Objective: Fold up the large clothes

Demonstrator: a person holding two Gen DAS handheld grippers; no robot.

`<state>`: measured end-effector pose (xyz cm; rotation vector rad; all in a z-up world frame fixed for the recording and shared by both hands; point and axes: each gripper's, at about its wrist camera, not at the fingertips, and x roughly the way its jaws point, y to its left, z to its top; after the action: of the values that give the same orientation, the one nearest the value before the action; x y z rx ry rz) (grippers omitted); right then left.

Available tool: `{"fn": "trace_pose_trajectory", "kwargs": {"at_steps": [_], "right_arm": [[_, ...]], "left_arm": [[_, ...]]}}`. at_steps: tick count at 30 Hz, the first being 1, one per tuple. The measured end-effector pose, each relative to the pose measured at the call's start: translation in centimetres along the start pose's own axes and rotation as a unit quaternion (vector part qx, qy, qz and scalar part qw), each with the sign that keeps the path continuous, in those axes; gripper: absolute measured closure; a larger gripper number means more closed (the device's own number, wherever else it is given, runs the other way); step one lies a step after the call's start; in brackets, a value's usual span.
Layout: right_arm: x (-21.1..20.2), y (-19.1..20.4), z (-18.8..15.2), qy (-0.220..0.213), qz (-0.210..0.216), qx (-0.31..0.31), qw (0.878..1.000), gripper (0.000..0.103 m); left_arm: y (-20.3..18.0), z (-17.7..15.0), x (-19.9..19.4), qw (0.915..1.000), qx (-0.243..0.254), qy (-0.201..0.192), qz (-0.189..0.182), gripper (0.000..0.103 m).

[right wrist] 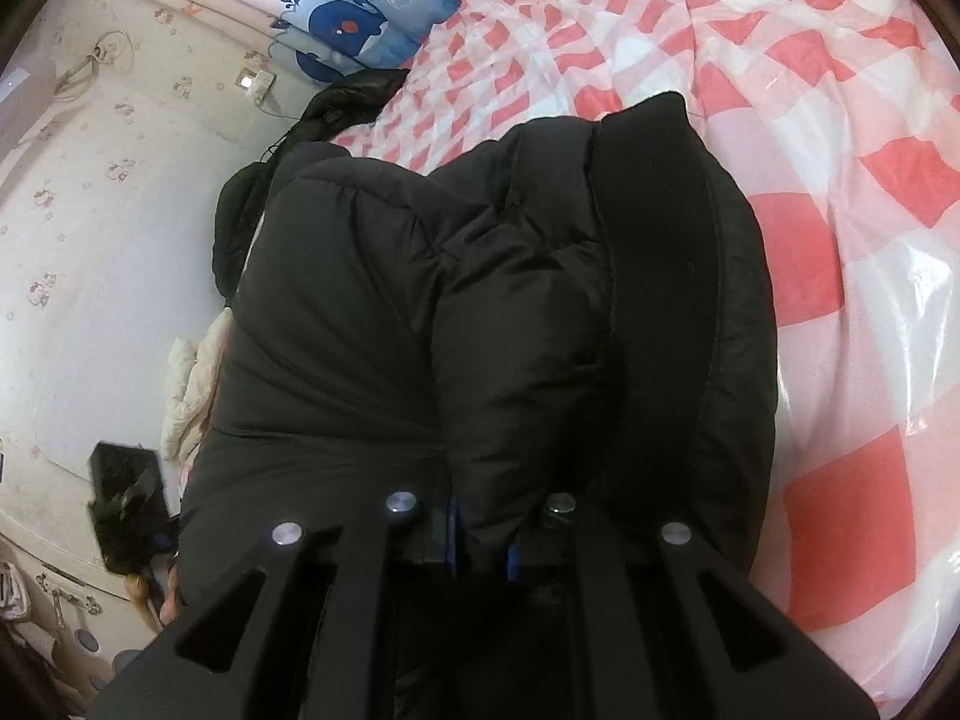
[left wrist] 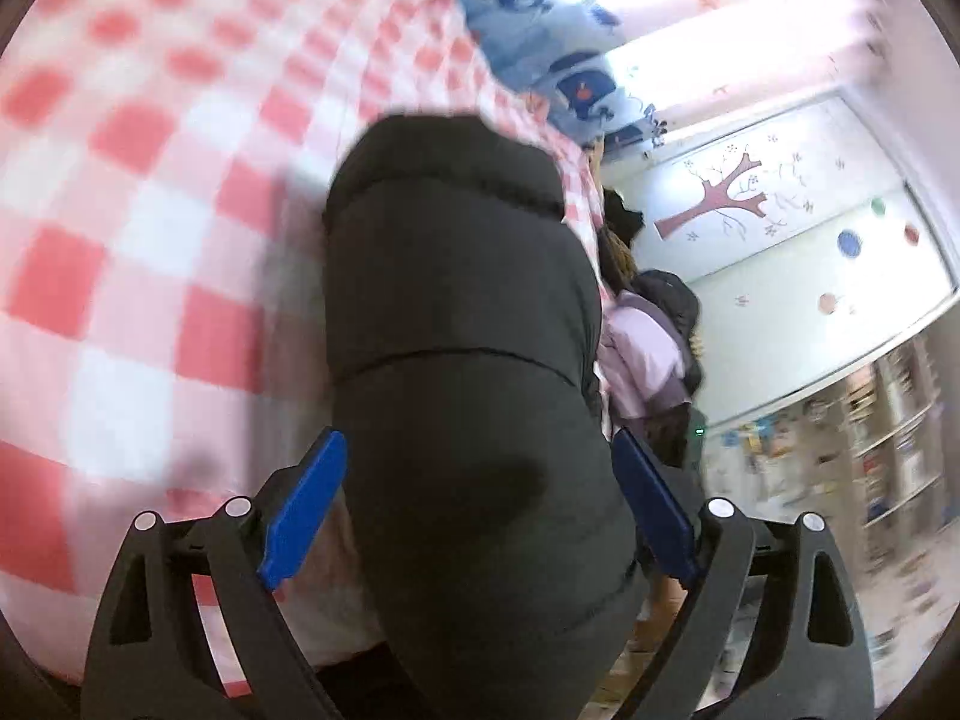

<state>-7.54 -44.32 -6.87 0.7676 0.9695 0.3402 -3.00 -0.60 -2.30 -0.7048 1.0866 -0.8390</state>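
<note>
Two grips share one black quilted puffer jacket (right wrist: 480,300), which lies bunched on the bed's pink-and-white checked cover (right wrist: 840,192); my right gripper (right wrist: 480,531) has its jaws clenched on a puffy fold, I judge to carry it over for the fold; my left gripper (left wrist: 474,510) has its blue pads (left wrist: 303,507) spread wide around a padded section, though whether they press it I cannot tell; that view is motion-blurred, and the jacket's hem and sleeves are hidden.

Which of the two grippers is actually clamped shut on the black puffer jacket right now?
The right gripper: its jaws pinch a fold of the black puffer jacket. The left gripper stands wide open, straddling the jacket.
</note>
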Motion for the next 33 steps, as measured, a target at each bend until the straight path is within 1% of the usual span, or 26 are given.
{"fn": "trace_pose_trajectory", "kwargs": {"at_steps": [2,3,5,7,9,11,12,13,14,15,17,18,20,21,22,23,24,25,27,29,30,31,33], "right_arm": [[0.3,-0.3,-0.3,-0.001,0.004,0.006,1.0,0.091],[0.3,-0.5,-0.6,-0.003,0.006,0.008,1.0,0.091],[0.6,-0.8,-0.8,-0.007,0.009,0.013,1.0,0.091],[0.9,-1.1,-0.9,-0.011,0.013,0.018,1.0,0.091],[1.2,-1.5,-1.2,-0.012,0.015,0.021,1.0,0.091],[1.7,-1.6,-1.4,-0.011,0.016,0.023,1.0,0.09],[1.6,-1.4,-1.6,-0.011,0.018,0.022,1.0,0.09],[1.7,-1.3,-1.8,-0.012,0.02,0.019,1.0,0.088],[1.9,-1.0,-1.9,-0.013,0.021,0.016,1.0,0.088],[2.2,-0.7,-2.0,-0.016,0.025,0.017,0.999,0.087],[3.2,0.6,-1.9,-0.021,0.032,0.005,0.999,0.086],[3.8,1.4,-1.9,-0.021,0.043,0.002,0.999,0.085],[5.9,4.1,-1.6,-0.014,0.061,-0.018,0.998,0.085],[6.9,5.3,-1.5,-0.009,0.068,-0.027,0.997,0.085],[8.1,6.7,-1.4,-0.002,0.076,-0.036,0.996,0.085],[10.0,8.6,-1.3,0.01,0.087,-0.049,0.995,0.085],[11.2,9.7,-1.2,0.018,0.094,-0.057,0.994,0.085],[12.9,11.1,-1.3,0.031,0.105,-0.065,0.992,0.085],[15.5,12.3,-1.4,0.057,0.122,-0.06,0.989,0.085],[17.6,12.4,-1.7,0.073,0.137,-0.044,0.987,0.085],[17.9,12.3,-1.8,0.075,0.14,-0.039,0.986,0.085],[17.9,12.0,-1.9,0.077,0.143,-0.036,0.986,0.085],[17.6,11.3,-2.0,0.08,0.141,-0.03,0.986,0.087]], "left_arm": [[0.6,-0.6,2.8,0.9992,-0.016,0.032,-0.015,0.015],[1.0,-0.6,4.1,0.9986,-0.022,0.047,-0.013,0.012],[1.2,0.2,5.4,0.9972,-0.03,0.066,-0.013,0.008],[1.2,0.1,6.7,0.9962,-0.033,0.08,-0.014,0.008],[1.0,0.0,8.1,0.9954,-0.028,0.092,-0.008,0.008],[-0.5,-0.4,9.0,0.9956,0.007,0.092,0.015,0.008],[-2.0,-0.8,9.1,0.9944,0.054,0.083,0.036,0.009],[-3.1,-1.0,9.1,0.9919,0.09,0.071,0.055,0.014],[-4.2,-1.4,8.9,0.9882,0.123,0.058,0.071,0.025],[-5.3,-1.6,8.3,0.9836,0.156,0.04,0.082,0.032],[-5.9,-1.4,7.2,0.98,0.177,0.018,0.089,0.036],[-6.1,-1.2,6.4,0.9768,0.19,0.005,0.099,0.038],[-6.3,-0.9,3.9,0.9663,0.217,-0.025,0.136,0.038],[-6.2,-0.7,2.2,0.9582,0.231,-0.044,0.163,0.038],[-5.9,-0.7,0.7,0.9524,0.238,-0.054,0.182,0.038],[-5.7,-0.4,-0.8,0.9467,0.241,-0.063,0.204,0.038],[-4.9,-0.2,-2.2,0.9426,0.235,-0.07,0.226,0.038],[-4.1,-0.1,-3.3,0.9407,0.226,-0.074,0.243,0.038],[-1.8,0.0,-4.8,0.9423,0.188,-0.077,0.266,0.035],[0.1,0.6,-5.1,0.9463,0.156,-0.076,0.273,0.033],[1.0,0.2,-5.4,0.9469,0.148,-0.079,0.275,0.03],[1.5,0.1,-5.5,0.9455,0.148,-0.084,0.278,0.029],[1.7,-0.8,-5.9,0.9397,0.152,-0.1,0.29,0.021]]}}
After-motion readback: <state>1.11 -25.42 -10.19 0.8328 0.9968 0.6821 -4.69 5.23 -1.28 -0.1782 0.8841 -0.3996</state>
